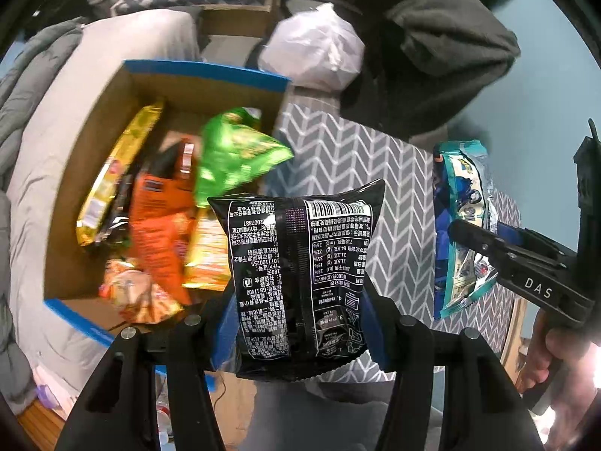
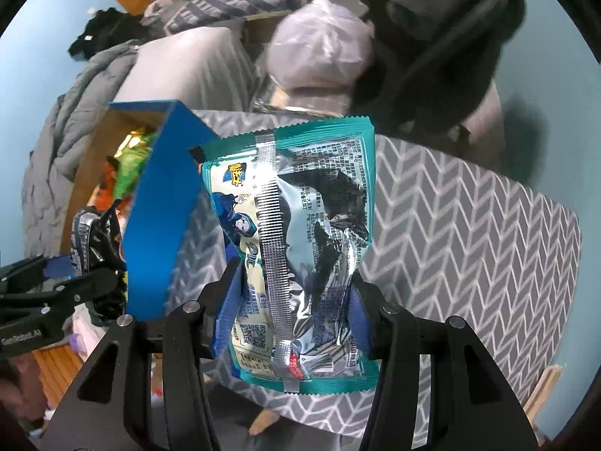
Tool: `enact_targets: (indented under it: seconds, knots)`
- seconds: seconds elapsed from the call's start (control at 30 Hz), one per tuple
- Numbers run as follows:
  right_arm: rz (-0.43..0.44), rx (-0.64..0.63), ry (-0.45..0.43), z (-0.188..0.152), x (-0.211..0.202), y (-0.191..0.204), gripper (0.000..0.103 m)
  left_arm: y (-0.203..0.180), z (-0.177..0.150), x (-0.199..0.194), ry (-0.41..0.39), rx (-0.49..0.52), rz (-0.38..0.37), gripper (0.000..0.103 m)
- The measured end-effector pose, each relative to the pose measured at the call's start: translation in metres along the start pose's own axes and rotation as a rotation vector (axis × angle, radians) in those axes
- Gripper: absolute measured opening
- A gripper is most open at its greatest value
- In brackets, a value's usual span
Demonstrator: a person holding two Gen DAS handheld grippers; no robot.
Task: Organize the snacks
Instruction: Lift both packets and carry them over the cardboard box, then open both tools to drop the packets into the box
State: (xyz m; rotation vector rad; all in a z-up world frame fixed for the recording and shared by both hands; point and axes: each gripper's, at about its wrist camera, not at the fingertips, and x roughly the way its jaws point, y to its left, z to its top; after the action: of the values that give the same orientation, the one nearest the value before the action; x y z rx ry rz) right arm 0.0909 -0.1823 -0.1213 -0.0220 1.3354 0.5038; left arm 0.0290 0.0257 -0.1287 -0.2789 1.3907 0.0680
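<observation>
Left gripper [image 1: 300,323] clamps a black snack packet [image 1: 300,278] beside the blue-rimmed cardboard box [image 1: 210,75]. Right gripper [image 2: 296,308] pinches a teal foil packet [image 2: 300,248] above the chevron-patterned table [image 2: 469,233].

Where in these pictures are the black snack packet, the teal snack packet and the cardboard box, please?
black snack packet [image 1: 300,274]: left wrist view, middle of its printed back.
teal snack packet [image 2: 300,248]: right wrist view, silver back panel beside the centre seam.
cardboard box [image 1: 210,75]: left wrist view, blue far rim.

Probably a lived-in bedroom: grey quilt [image 1: 22,120], piled clothes [image 1: 450,45], chevron-cloth table [image 2: 469,233].
</observation>
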Motion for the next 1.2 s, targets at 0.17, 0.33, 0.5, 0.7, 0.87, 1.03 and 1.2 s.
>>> enact_targets:
  seconds: [0.17,0.33,0.5,0.7,0.87,1.03,1.2]
  knots:
    - [0.025,-0.049,-0.01,0.02,0.005,0.034,0.051,0.031,0.003,-0.012,-0.022,-0.055,0.012,0.058]
    - [0.053,-0.104,-0.016,0.038,0.012,0.068,0.051,0.064,0.009,-0.024,-0.047,-0.101,0.034,0.058]
    - [0.083,-0.15,-0.016,0.058,0.021,0.103,0.051,0.098,0.011,-0.03,-0.063,-0.15,0.058,0.058]
    - [0.105,-0.202,-0.008,0.079,0.036,0.149,0.051,0.132,0.01,-0.027,-0.064,-0.196,0.084,0.058]
    - [0.113,-0.245,0.002,0.09,0.048,0.185,0.051,0.147,0.012,-0.022,-0.058,-0.214,0.095,0.058]
    - [0.113,-0.277,0.018,0.102,0.061,0.21,0.051,0.159,0.014,-0.016,-0.05,-0.219,0.104,0.058]
    - [0.112,-0.288,0.051,0.113,0.076,0.226,0.051,0.169,0.021,-0.007,-0.042,-0.241,0.112,0.058]
